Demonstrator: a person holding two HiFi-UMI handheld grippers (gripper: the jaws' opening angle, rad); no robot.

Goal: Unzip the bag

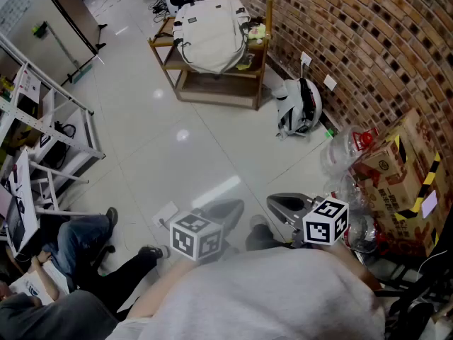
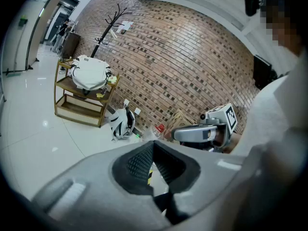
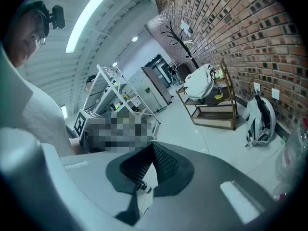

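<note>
The cream fabric backpack (image 1: 212, 34) lies on the top shelf of a low wooden two-shelf trolley (image 1: 216, 91). The trolley stands at 12 o'clock in the head view, against the red brick wall (image 1: 354, 41). Both claws are low in that view, the left gripper (image 2: 153, 146) at about 6 o'clock and the right gripper (image 3: 153, 148) at 5 o'clock, each topped by its marker cube. They are well apart from the backpack, with a stretch of glossy white tiled floor (image 1: 156, 140) between.

In the left gripper view the two black ribbed pads meet at their tips with nothing between them, so that claw is closed and empty. The backpack sits at 10 o'clock there. The right gripper view shows the same: pads drawn together, nothing held, and the backpack at 1 o'clock.

A smaller white-and-black bag (image 1: 299, 106) leans at the foot of the wall, at 4 o'clock from the trolley. A brown cardboard box with yellow-and-black tape (image 1: 403, 168) stands at 3 o'clock in the head view. A white metal rack (image 1: 56, 119) is at 9 o'clock, and a seated person's legs (image 1: 78, 239) are at 8 o'clock.
</note>
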